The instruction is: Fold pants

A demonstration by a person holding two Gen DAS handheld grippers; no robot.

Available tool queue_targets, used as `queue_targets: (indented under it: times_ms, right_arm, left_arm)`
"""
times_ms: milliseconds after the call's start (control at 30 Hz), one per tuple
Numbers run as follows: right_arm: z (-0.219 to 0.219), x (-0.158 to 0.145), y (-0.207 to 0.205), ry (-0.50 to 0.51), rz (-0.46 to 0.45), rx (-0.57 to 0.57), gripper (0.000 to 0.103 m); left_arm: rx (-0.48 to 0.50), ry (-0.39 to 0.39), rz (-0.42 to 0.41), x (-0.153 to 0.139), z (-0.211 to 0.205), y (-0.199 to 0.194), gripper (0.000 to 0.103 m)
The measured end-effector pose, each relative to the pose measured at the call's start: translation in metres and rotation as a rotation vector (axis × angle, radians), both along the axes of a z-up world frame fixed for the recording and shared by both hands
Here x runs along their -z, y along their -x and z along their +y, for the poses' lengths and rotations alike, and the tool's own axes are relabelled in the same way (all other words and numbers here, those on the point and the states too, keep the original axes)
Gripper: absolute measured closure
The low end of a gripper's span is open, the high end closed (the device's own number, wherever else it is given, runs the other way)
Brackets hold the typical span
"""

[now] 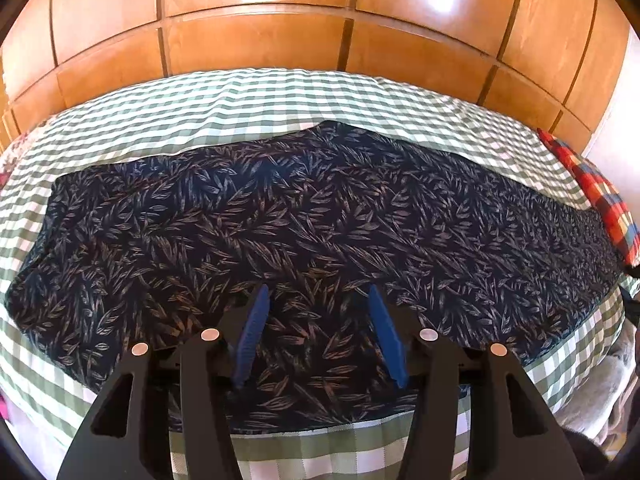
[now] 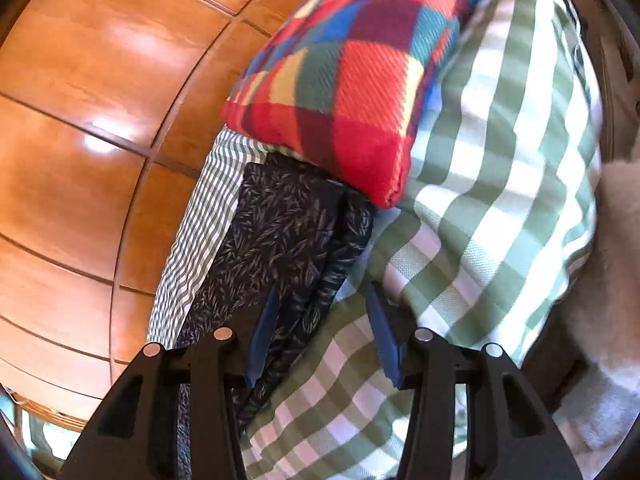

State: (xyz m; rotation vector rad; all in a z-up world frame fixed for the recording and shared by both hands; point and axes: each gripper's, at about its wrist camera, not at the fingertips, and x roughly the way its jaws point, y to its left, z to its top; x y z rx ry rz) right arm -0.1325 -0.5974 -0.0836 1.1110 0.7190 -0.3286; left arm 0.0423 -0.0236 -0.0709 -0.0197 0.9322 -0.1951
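On the bed point(image 1: 280, 92), covered by a green-and-white checked sheet, lies one pair of dark leaf-print pants point(image 1: 320, 216), stretched lengthwise with checked margin bare along both long sides. One red plaid blanket point(image 2: 352, 80) sits at the leg end, seemingly overlapping the hems, though blur makes that uncertain. Wooden wardrobe panels point(image 1: 256, 24) rise just beyond the far edge. The left claw point(image 1: 318, 334) hovers over the near edge, spread wide, gripping nothing. The right claw point(image 2: 324, 336) gapes wide astride the pants' near edge, also unladen.
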Motion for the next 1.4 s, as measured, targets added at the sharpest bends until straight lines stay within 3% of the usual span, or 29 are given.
queue_targets:
  times_ms: [67,133,267,567,1133,1300,1400]
  right_arm:
    - [-0.003,0.003,-0.003,-0.001,-0.01,0.009,0.058]
    - [-0.006,0.005,-0.01,-0.002,-0.022,0.017,0.063]
    - [-0.003,0.013,-0.026,0.036,-0.001,0.003,0.077]
    - [-0.017,0.018,-0.025,-0.015,-0.034,-0.027,0.078]
    - [-0.005,0.011,-0.046,0.082,0.028,-0.064,0.08]
    - [0.001,0.004,-0.057,0.107,0.053,-0.082,0.088]
    - [0.009,-0.009,-0.063,0.113,0.02,-0.093,0.093]
  left_arm:
    - [0.004,-0.011,0.003,0.001,-0.002,-0.001,0.05]
    - [0.006,-0.011,0.011,0.002,-0.003,-0.002,0.039]
    - [0.009,-0.045,0.013,0.004,-0.012,-0.006,0.037]
    - [0.008,-0.059,0.006,0.007,-0.019,-0.006,0.029]
    - [0.015,-0.043,-0.004,0.014,-0.015,0.002,0.021]
    - [0.022,-0.024,0.003,0.012,-0.012,0.002,0.018]
    - [0.028,0.022,0.01,0.006,-0.006,0.001,0.018]
